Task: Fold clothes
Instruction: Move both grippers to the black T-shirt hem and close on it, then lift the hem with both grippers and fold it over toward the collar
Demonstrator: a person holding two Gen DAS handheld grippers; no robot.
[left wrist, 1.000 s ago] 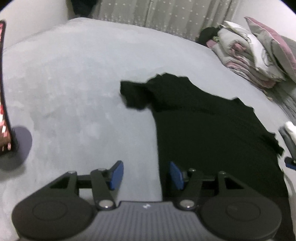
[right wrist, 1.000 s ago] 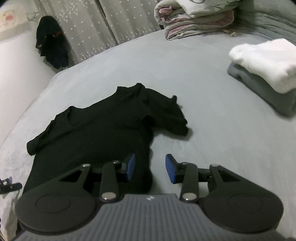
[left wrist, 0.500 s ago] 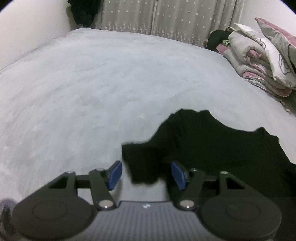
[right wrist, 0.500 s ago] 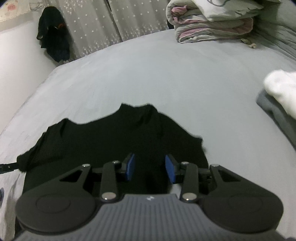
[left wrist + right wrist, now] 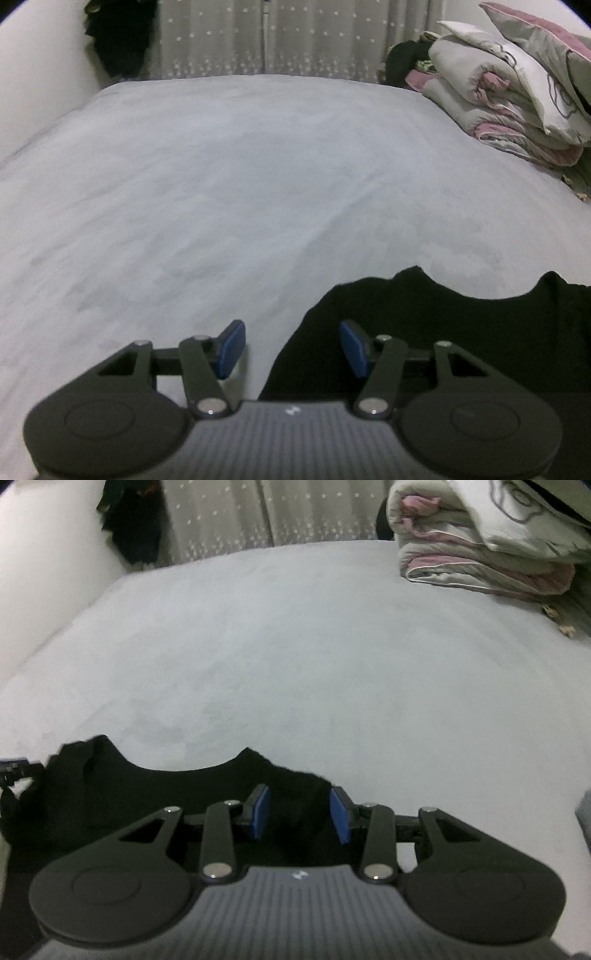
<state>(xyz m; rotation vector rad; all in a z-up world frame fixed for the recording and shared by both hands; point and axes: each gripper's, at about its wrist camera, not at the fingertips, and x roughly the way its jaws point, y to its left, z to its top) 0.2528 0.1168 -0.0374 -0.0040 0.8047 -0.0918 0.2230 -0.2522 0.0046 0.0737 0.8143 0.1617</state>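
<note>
Folded quilts (image 5: 517,92) sat far off on the bed (image 5: 258,177); my left claw (image 5: 291,349) and right claw (image 5: 300,816) gaped unclenched over the black shirt (image 5: 166,794); since before, I'd moved forward to its shoulders.

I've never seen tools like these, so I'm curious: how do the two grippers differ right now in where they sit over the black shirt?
The left gripper straddles the black shirt's edge: one blue pad is over bare bed, the other over cloth. The right gripper has both pads over the shirt's shoulder area. The left one's jaws stand wider apart than the right one's. Both are open, low over the shirt, holding nothing.
</note>
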